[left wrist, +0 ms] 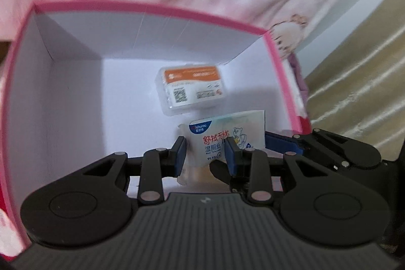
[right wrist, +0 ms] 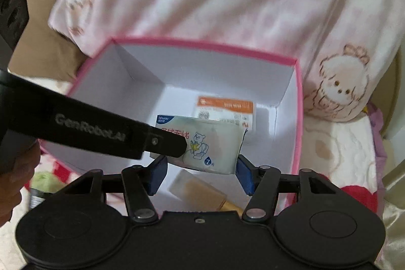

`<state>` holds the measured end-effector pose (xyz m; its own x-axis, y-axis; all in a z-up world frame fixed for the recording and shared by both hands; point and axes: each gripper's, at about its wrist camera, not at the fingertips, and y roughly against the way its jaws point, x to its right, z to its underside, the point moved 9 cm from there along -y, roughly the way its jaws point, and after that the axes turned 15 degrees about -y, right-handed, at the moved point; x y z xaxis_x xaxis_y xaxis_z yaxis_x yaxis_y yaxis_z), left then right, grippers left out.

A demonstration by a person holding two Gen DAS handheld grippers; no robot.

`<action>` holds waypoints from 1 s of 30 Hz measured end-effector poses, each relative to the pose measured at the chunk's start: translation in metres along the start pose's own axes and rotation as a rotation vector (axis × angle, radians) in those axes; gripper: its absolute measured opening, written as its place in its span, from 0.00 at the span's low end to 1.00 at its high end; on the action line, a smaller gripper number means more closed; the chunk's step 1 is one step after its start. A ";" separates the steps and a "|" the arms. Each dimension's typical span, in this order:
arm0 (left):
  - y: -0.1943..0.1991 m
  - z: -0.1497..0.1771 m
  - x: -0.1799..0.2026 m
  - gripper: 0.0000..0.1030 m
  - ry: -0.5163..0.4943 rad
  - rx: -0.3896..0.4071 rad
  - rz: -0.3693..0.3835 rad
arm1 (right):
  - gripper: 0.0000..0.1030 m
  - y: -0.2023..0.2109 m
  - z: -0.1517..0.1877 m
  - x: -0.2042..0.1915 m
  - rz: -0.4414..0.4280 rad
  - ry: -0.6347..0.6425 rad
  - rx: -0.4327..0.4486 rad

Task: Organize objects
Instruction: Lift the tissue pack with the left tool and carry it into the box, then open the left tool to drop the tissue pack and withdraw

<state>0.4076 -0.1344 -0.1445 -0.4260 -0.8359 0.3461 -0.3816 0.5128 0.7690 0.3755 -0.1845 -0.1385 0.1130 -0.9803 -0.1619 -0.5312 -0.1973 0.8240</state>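
Blue pads first: my left gripper (left wrist: 206, 156) is clamped on the wet-wipe packet (left wrist: 222, 136), jaws pinching its lower end, and the packet stands up between them with its long axis running away from the camera, out over the pink-rimmed box (left wrist: 152, 8). From the right wrist view I see the same packet (right wrist: 202, 141) from the other side, held above the box interior by the left tool's black finger. My right gripper (right wrist: 201, 172) sits just beneath and this side of it, jaws apart with a pad near each packet end, holding nothing. So the left is the nearer hand; it already has the thing.

Outward from the packet: the box floor lies directly below, and the orange-labelled pack (left wrist: 193, 90) rests on it just beyond the packet, toward the far wall. A tan object (right wrist: 202, 191), partly hidden, lies on the floor nearer me.

Count: one wipe packet, one orange pack, one tan item, one box. I judge the coming move is a straight drop into the box.
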 end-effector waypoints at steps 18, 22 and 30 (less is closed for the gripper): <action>0.022 0.008 0.024 0.40 -0.204 -0.024 -0.066 | 0.60 0.033 0.012 -0.002 0.004 0.017 0.051; 0.062 0.011 0.036 0.43 -0.262 -0.013 -0.056 | 0.61 0.067 0.016 -0.007 -0.022 0.011 0.059; 0.124 0.030 0.058 0.47 -0.369 -0.006 -0.084 | 0.63 0.134 0.023 -0.012 -0.029 -0.021 0.078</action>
<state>0.3112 -0.1132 -0.0453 -0.6610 -0.7475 0.0656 -0.4230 0.4433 0.7903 0.2837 -0.1994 -0.0384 0.1122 -0.9740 -0.1967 -0.5917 -0.2246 0.7743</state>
